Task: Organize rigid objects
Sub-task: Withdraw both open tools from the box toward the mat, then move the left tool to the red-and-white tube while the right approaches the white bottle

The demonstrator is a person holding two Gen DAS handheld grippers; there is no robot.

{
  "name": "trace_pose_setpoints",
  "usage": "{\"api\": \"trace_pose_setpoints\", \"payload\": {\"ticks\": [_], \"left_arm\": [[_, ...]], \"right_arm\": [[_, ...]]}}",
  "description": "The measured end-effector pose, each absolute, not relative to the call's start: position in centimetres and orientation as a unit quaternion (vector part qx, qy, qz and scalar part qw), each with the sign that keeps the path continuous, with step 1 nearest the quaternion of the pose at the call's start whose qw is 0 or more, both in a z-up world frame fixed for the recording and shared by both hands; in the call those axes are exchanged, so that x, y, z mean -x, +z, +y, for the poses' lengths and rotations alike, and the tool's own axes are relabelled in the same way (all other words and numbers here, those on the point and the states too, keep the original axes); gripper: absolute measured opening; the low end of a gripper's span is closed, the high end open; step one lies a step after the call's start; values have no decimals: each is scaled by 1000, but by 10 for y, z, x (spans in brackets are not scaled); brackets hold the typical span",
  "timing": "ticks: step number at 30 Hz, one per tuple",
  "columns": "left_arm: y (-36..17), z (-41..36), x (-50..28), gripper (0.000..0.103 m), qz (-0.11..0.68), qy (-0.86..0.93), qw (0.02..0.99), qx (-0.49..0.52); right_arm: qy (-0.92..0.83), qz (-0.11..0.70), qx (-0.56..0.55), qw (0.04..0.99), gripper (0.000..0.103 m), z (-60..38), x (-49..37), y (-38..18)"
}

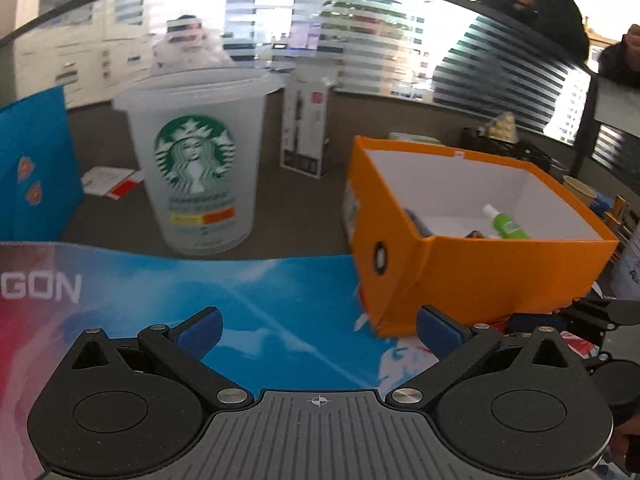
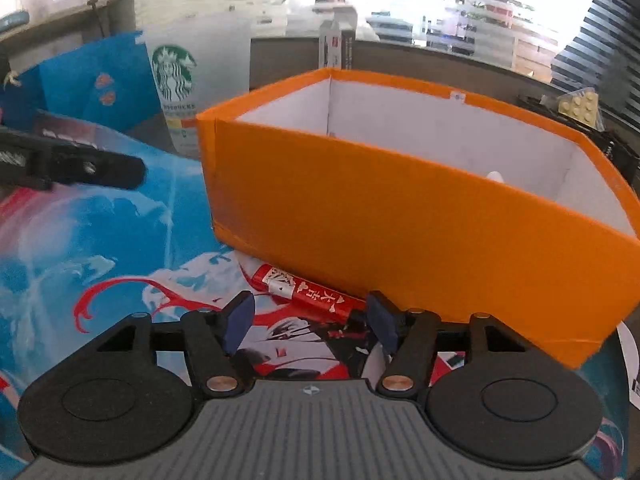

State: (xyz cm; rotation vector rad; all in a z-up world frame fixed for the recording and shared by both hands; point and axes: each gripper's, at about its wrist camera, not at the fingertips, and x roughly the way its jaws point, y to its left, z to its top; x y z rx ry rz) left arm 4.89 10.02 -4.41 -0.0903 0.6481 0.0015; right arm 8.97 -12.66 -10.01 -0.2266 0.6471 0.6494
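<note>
An orange box [image 1: 480, 276] with a white inside stands on a printed mat [image 1: 260, 292]; a green tube [image 1: 507, 226] and dark items lie in it. My left gripper [image 1: 318, 330] is open wide over the mat, left of the box corner, with nothing between its blue pads. In the right wrist view a red stick with white characters [image 2: 308, 294] lies on the mat against the near wall of the orange box [image 2: 400, 232]. My right gripper [image 2: 310, 322] is open just behind the stick. The stick's dark end lies close to the right pad.
A frosted Starbucks cup [image 1: 196, 176] stands behind the mat, left of the box. A blue bag [image 1: 36, 168], a tall white carton [image 1: 306, 128] and papers [image 1: 110, 182] sit further back. Beyond the glass partition are people [image 1: 548, 4].
</note>
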Motion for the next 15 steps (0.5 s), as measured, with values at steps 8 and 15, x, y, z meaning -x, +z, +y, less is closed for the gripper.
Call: {"api": "trace_pose_setpoints", "payload": {"ticks": [8, 15], "left_arm": [[-53, 108, -53, 103, 327, 10, 944, 48], [-65, 96, -61, 103, 347, 0, 937, 43]], "right_arm": [[413, 327, 87, 845, 64, -121, -56, -97], [341, 309, 54, 886, 64, -156, -79, -93]]}}
